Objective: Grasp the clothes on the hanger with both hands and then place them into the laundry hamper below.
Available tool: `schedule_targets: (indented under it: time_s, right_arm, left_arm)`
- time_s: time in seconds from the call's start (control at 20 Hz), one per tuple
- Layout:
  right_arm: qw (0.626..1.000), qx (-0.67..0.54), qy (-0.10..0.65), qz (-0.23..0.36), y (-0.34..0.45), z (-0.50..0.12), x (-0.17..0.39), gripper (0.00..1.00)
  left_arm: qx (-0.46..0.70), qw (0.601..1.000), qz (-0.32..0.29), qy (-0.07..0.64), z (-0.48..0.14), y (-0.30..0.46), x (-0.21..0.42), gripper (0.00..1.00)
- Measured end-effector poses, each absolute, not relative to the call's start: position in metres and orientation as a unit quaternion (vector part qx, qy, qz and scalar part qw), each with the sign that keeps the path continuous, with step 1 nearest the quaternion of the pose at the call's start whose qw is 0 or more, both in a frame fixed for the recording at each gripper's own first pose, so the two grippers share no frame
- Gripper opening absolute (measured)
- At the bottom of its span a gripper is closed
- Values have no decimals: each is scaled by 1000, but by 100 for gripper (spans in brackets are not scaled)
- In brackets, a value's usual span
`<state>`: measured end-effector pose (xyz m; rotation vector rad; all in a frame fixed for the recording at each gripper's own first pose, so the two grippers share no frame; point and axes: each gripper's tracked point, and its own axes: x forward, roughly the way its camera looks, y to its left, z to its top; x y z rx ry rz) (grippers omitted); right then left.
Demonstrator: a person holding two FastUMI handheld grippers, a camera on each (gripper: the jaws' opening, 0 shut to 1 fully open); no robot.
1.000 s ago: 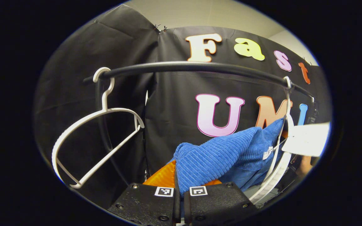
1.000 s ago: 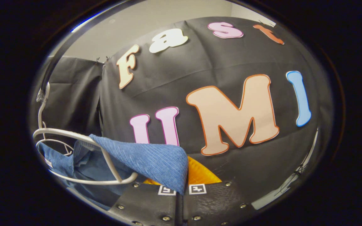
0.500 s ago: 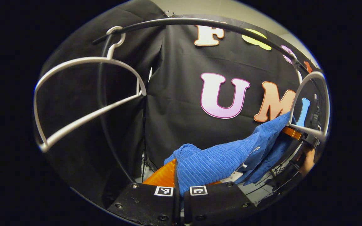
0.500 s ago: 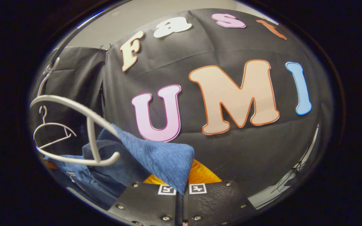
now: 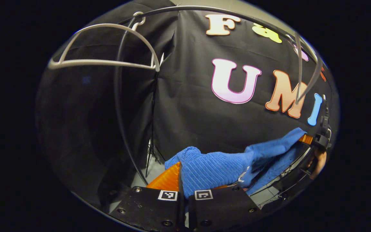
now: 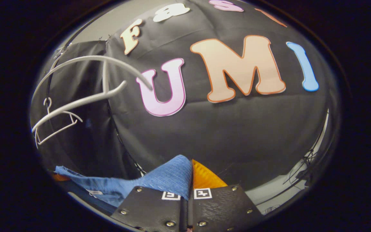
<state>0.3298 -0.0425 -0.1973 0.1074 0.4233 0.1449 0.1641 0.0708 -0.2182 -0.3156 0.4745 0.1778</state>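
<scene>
Below the black rail [image 5: 204, 9], a blue ribbed garment [image 5: 217, 167] hangs stretched between two grippers, clear of the white hangers [image 5: 105, 45]. Both jaws of the left gripper [image 5: 183, 180] are closed on one end of the cloth. At the other end, the right gripper [image 6: 190, 180] jaws are likewise clamped on its corner.

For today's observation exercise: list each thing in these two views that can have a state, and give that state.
Blue garment: off the hanger, stretched between both grippers.
Left gripper: shut on the garment.
Right gripper: shut on the garment.
Near white hanger: bare, hanging on the rail.
Far white hanger: bare, on the rail.
</scene>
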Motion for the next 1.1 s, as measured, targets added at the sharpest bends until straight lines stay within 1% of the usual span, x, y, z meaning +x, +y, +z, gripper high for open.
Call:
schedule_targets:
  time_s: [0.2,0.45,0.85,1.1]
  right_arm:
    - [970,43,225,76,-58,-212,286,5]
    - [966,44,239,85,-79,-225,239,5]
    - [964,45,242,96,-107,-218,190,5]
    - [966,52,237,86,-121,-210,177,5]
  left_arm:
    - [-173,947,116,245,-234,64,139,6]
    - [-161,945,135,250,-243,57,97,6]
    - [-146,953,120,237,-224,16,72,6]
    - [-139,957,98,237,-216,-11,76,6]
